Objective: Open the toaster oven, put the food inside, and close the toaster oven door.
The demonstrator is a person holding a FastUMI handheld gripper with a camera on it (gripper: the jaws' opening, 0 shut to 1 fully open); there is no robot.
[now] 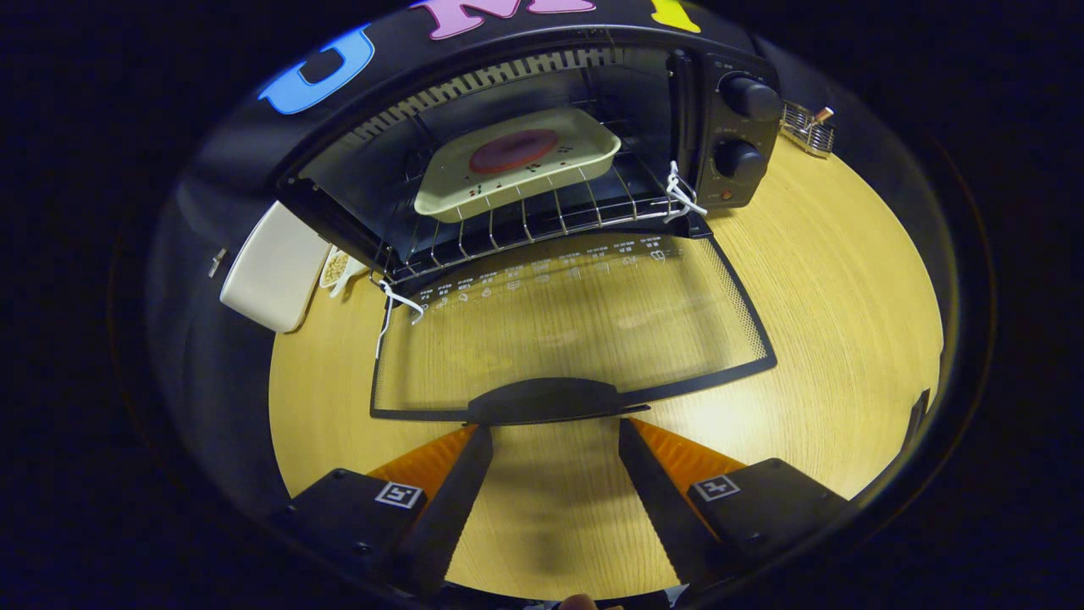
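Toaster oven [542, 152] is standing wide open beyond our fingers, its glass door [567, 330] lying flat on the wooden table [847, 288]. We're seeing the food tray [517, 161] sitting on the wire rack [525, 224] inside. Our gripper [555, 434] is hanging released, gripping nothing, fingertips just short of the door handle [546, 398].
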